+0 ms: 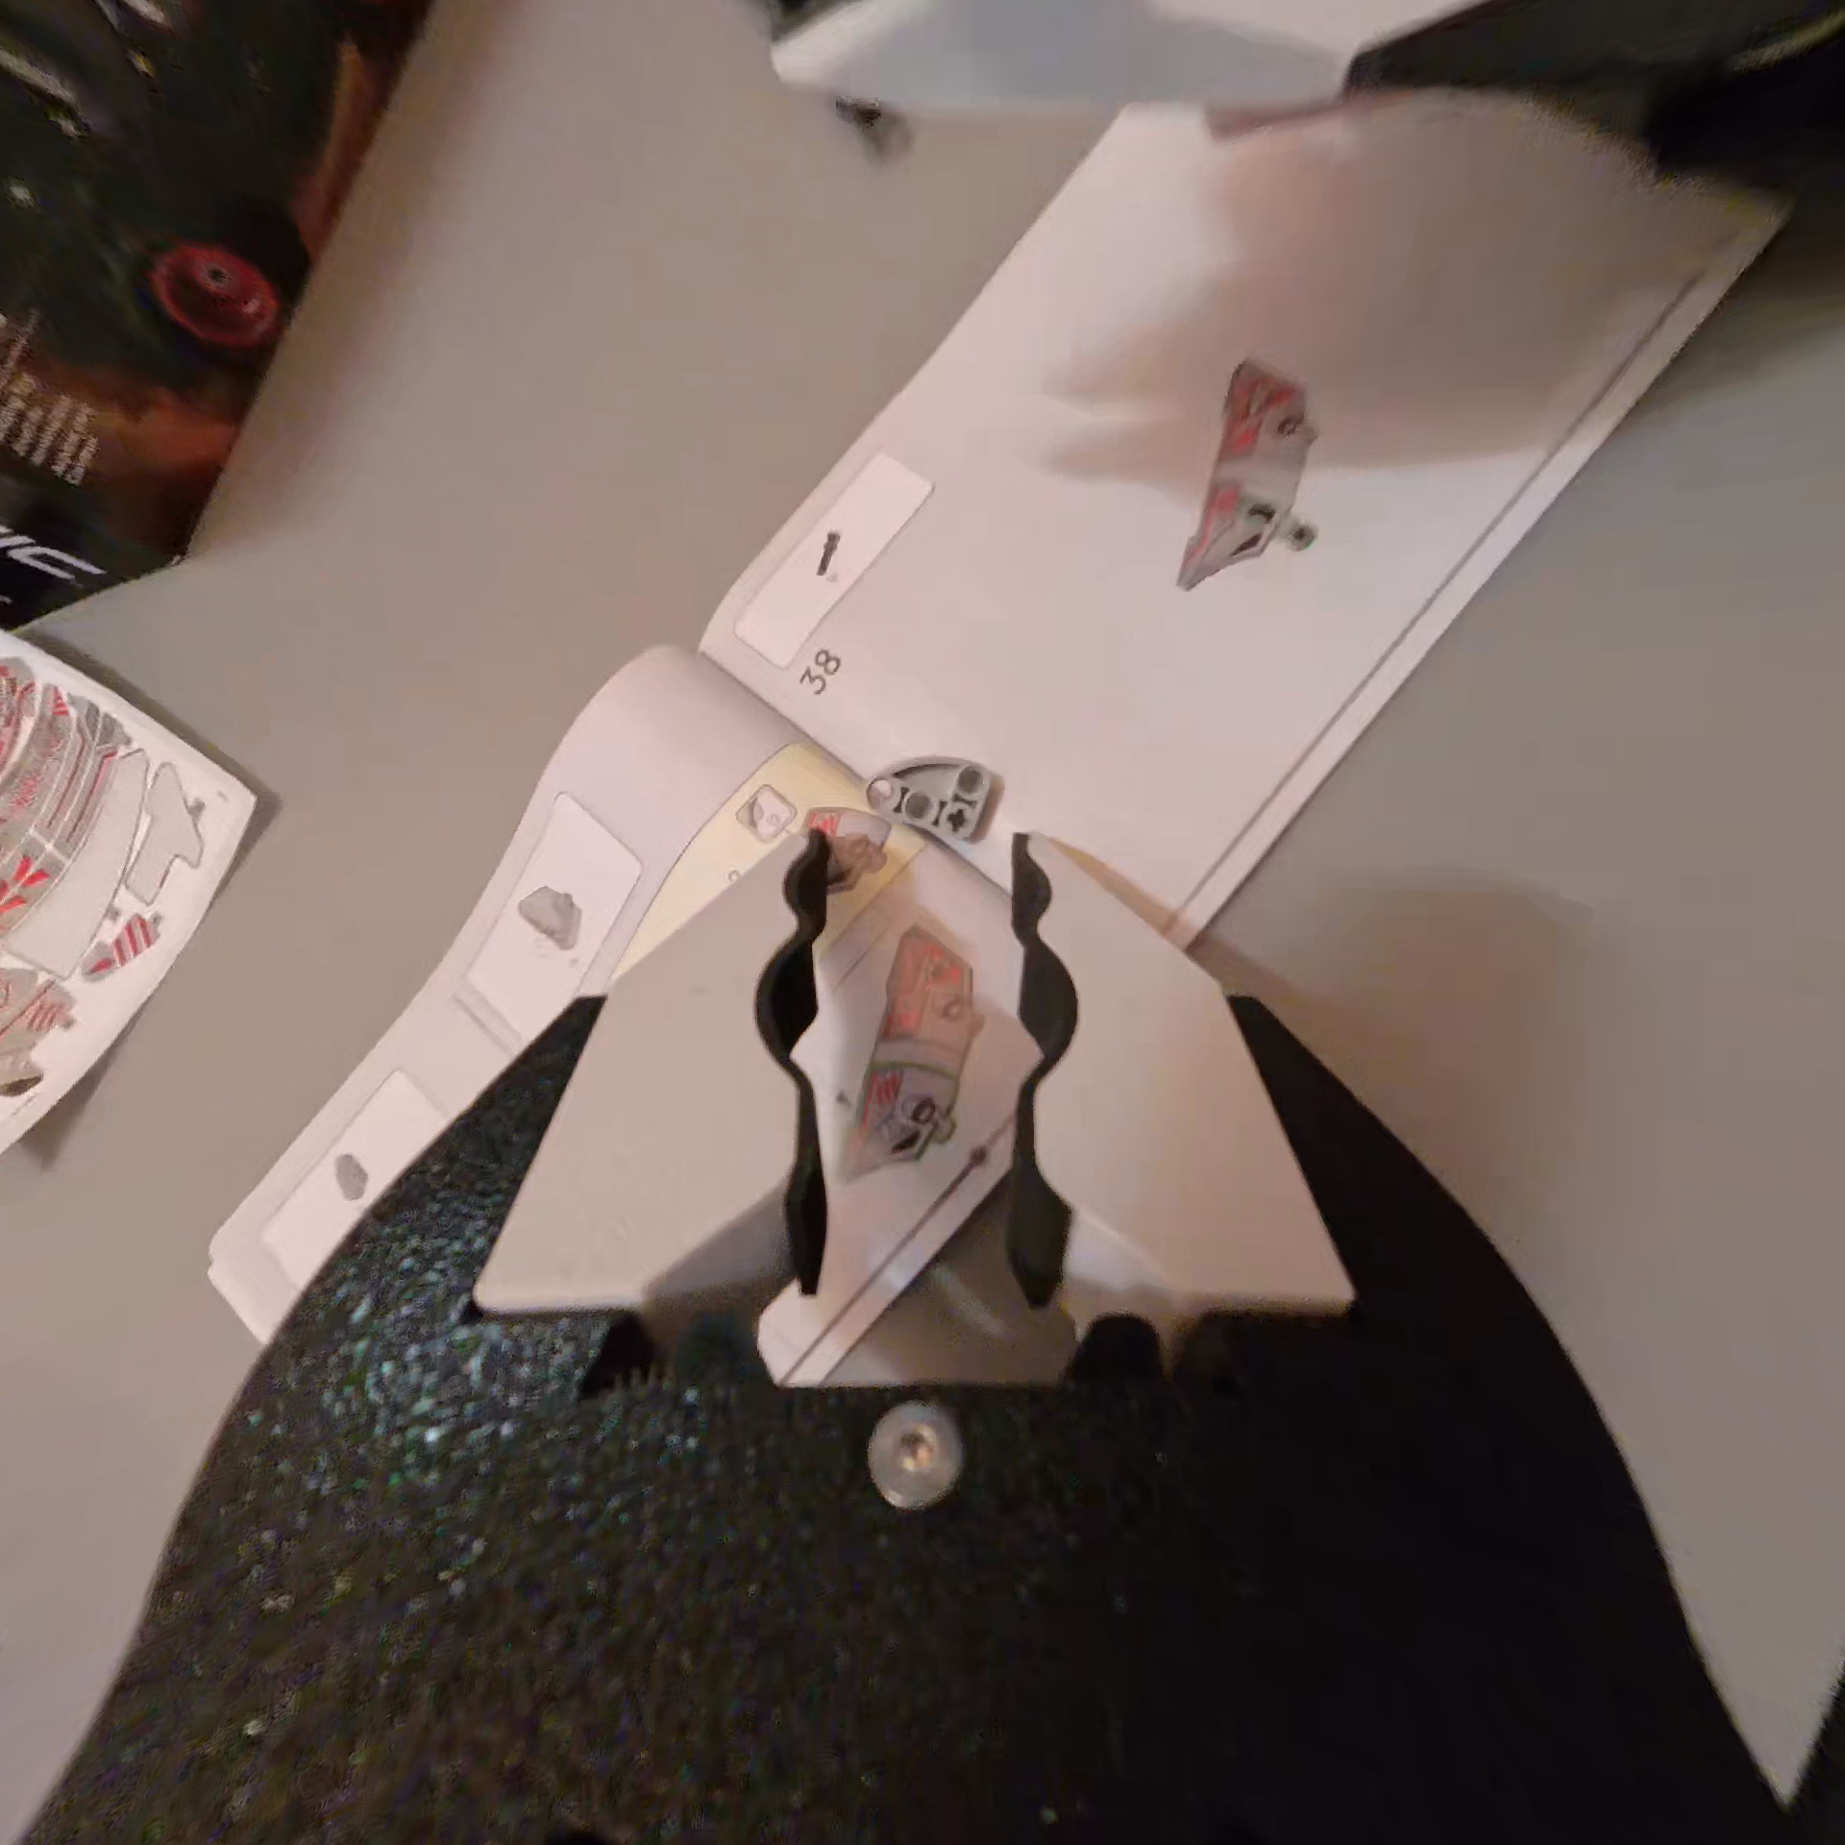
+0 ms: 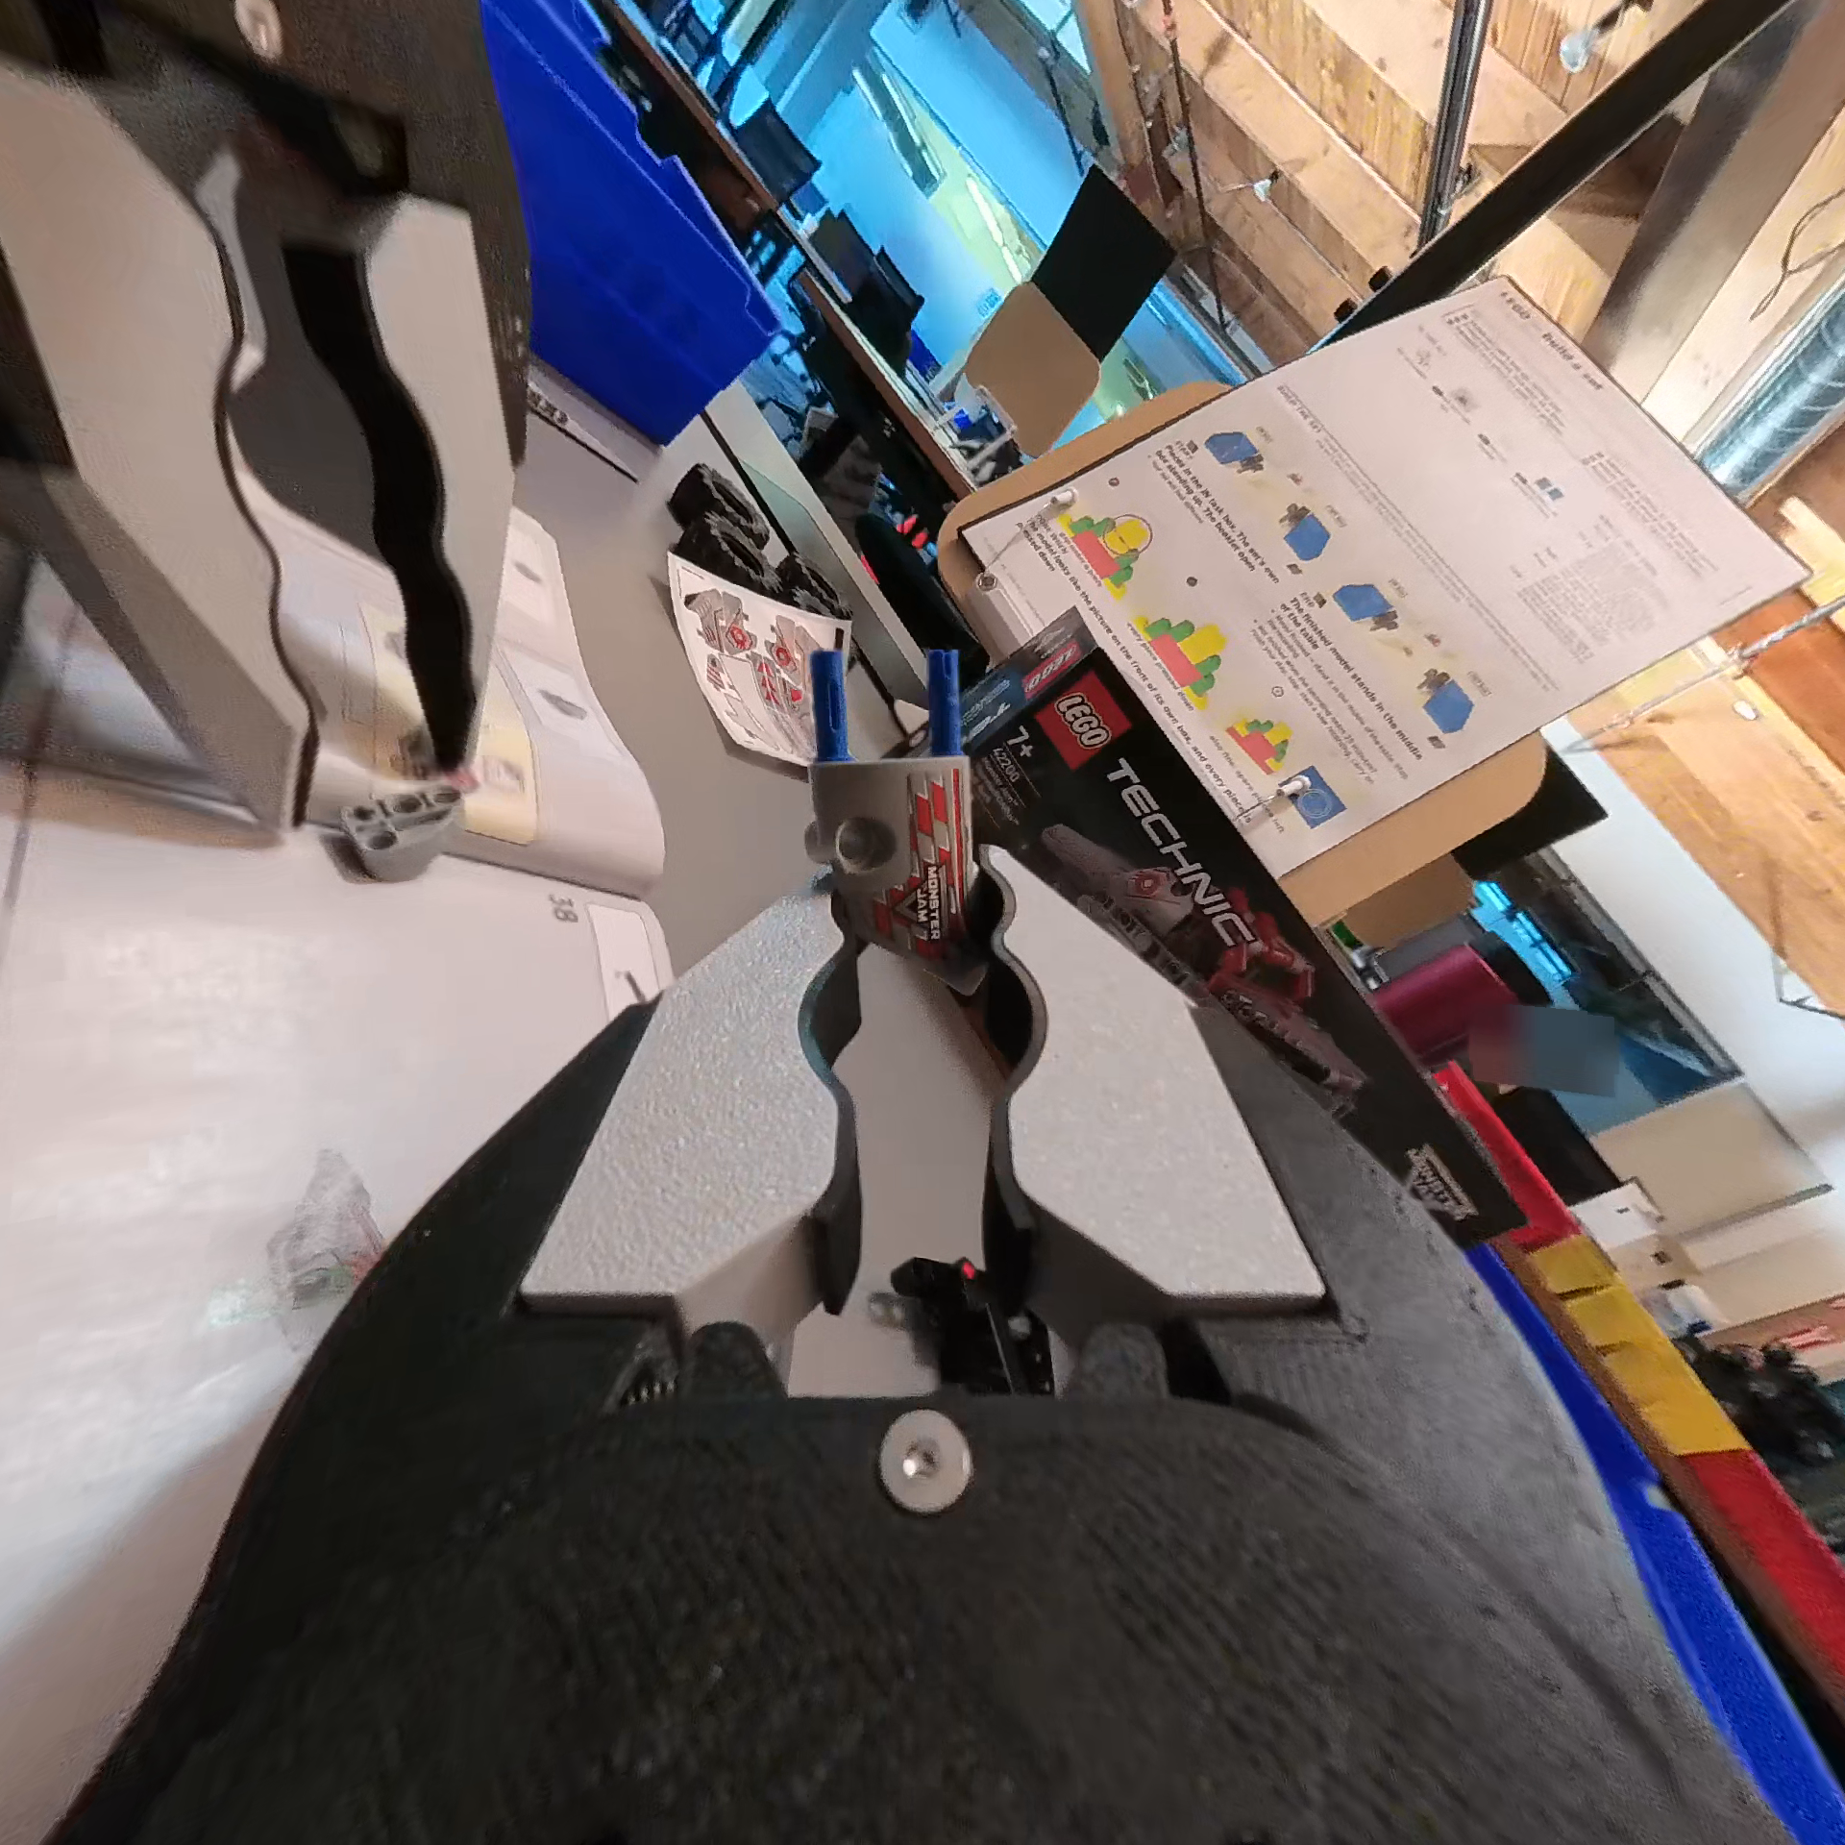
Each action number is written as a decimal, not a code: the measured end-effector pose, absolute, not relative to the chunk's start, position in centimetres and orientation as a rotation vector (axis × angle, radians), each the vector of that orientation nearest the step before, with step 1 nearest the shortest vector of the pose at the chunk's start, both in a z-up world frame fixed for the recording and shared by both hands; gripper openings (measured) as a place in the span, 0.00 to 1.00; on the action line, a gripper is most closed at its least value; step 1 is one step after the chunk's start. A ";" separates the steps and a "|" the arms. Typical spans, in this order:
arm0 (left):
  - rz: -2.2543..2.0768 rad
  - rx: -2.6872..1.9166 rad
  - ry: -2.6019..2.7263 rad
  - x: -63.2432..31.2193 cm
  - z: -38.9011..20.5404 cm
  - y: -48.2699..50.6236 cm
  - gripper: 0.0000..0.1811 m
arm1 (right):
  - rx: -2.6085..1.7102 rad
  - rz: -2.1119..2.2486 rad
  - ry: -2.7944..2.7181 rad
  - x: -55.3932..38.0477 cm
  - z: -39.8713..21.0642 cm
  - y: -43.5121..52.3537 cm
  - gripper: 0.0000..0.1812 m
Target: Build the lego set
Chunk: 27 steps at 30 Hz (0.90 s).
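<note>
While its two fingers stand spread with nothing between them, the left gripper points down at the open instruction booklet on the grey table, seen at the centre of the left wrist view. Just beyond the fingertips, a small grey lego piece lies on the booklet near its fold. A sticker sheet sits at the left edge of that frame, and the dark lego box fills the upper left corner.

From the right wrist view, the right gripper is tilted upward and away from the table, its fingers pinching the lower end of a grey decorated panel. Two blue pins stick up from the panel's top edge at the centre of the frame. At the upper left of this view the left gripper hangs over the booklet, its tips just above the small grey piece. Behind the panel, the lego box stands along the right, with the sticker sheet and black tyres farther back on the table. A printed sheet on a board occupies the upper right, and a blue bin sits at the top left.
</note>
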<state>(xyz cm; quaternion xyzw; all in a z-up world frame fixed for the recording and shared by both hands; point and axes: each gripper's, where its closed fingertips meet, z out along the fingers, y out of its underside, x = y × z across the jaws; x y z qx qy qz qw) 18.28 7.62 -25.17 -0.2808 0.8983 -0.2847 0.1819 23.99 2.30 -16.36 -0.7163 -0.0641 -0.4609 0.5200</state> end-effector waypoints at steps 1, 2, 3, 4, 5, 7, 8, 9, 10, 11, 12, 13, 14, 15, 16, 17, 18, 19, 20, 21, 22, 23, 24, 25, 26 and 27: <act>-0.802 -0.783 2.538 18.5 -25.4 7.3 0.19 | -1.704 -1.090 -0.141 24.0 -16.3 2.2 0.09; -0.818 -0.774 2.530 18.8 -25.4 7.0 0.19 | -1.695 -1.072 -0.130 23.9 -16.2 2.1 0.09; -0.831 -0.758 2.519 19.1 -25.4 6.8 0.18 | -1.690 -1.053 -0.116 24.0 -16.2 1.9 0.09; -0.833 -0.732 2.511 19.4 -25.3 6.6 0.17 | -1.683 -1.038 -0.096 24.1 -16.2 1.7 0.09; -0.828 -0.703 2.511 19.6 -25.3 6.5 0.16 | -1.675 -1.022 -0.080 24.2 -16.1 1.5 0.09; -0.807 -0.671 2.510 20.0 -25.1 6.4 0.16 | -1.662 -0.983 -0.048 24.5 -16.1 1.2 0.09; -0.811 -0.660 2.512 20.1 -24.9 6.4 0.17 | -1.655 -0.969 -0.035 24.6 -16.0 1.1 0.09; -0.843 -0.634 2.527 20.0 -24.6 6.0 0.17 | -1.646 -0.959 -0.025 24.6 -15.9 0.9 0.09; -0.890 -0.587 2.548 19.9 -24.2 5.5 0.17 | -1.638 -0.945 -0.020 24.6 -15.8 0.9 0.09; -0.930 -0.534 2.568 19.8 -23.7 5.2 0.18 | -1.637 -0.919 -0.020 24.5 -15.9 0.9 0.09; -0.959 -0.474 2.606 19.7 -23.4 4.9 0.18 | -1.634 -0.895 -0.017 24.5 -15.9 1.0 0.09; -0.984 -0.401 2.675 19.3 -23.4 4.7 0.18 | -1.627 -0.883 -0.015 24.4 -15.8 1.0 0.09; -0.991 -0.338 2.746 19.1 -23.6 4.6 0.20 | -1.620 -0.872 -0.018 24.3 -15.7 1.1 0.09; -0.974 -0.280 2.804 19.1 -23.8 4.7 0.21 | -1.615 -0.853 -0.025 24.1 -15.7 1.2 0.09; -0.946 -0.204 2.853 19.2 -24.0 4.9 0.21 | -1.615 -0.835 -0.031 23.9 -15.7 1.3 0.09; -0.911 -0.132 2.891 19.4 -24.2 5.1 0.21 | -1.614 -0.829 -0.034 23.9 -15.7 1.3 0.09; -0.865 -0.080 2.930 19.6 -24.5 5.3 0.21 | -1.612 -0.824 -0.038 23.8 -15.7 1.4 0.09; -0.815 -0.040 2.976 19.8 -24.9 5.5 0.22 | -1.611 -0.813 -0.039 23.7 -15.7 1.4 0.09; -0.768 -0.007 3.007 20.0 -25.4 5.6 0.22 | -1.612 -0.799 -0.036 23.7 -15.8 1.4 0.09; -0.727 0.031 3.027 20.2 -25.9 5.7 0.22 | -1.611 -0.793 -0.035 23.7 -15.8 1.4 0.09; -0.711 0.073 3.048 20.2 -26.2 5.5 0.20 | -1.607 -0.794 -0.031 23.8 -15.7 1.3 0.09; -0.726 0.098 3.060 20.2 -26.2 5.3 0.19 | -1.606 -0.793 -0.025 23.8 -15.7 1.2 0.09; -0.728 0.104 3.064 20.2 -26.2 5.1 0.17 | -1.608 -0.784 -0.021 23.9 -15.8 1.2 0.09; -0.720 0.105 3.063 20.3 -26.2 5.1 0.16 | -1.607 -0.781 -0.016 23.9 -15.8 1.1 0.09; -0.719 0.106 3.051 20.5 -26.2 5.1 0.14 | -1.606 -0.786 -0.011 24.1 -15.8 1.0 0.09; -0.731 0.099 3.030 20.7 -26.2 5.1 0.13 | -1.605 -0.790 -0.008 24.1 -15.7 0.9 0.09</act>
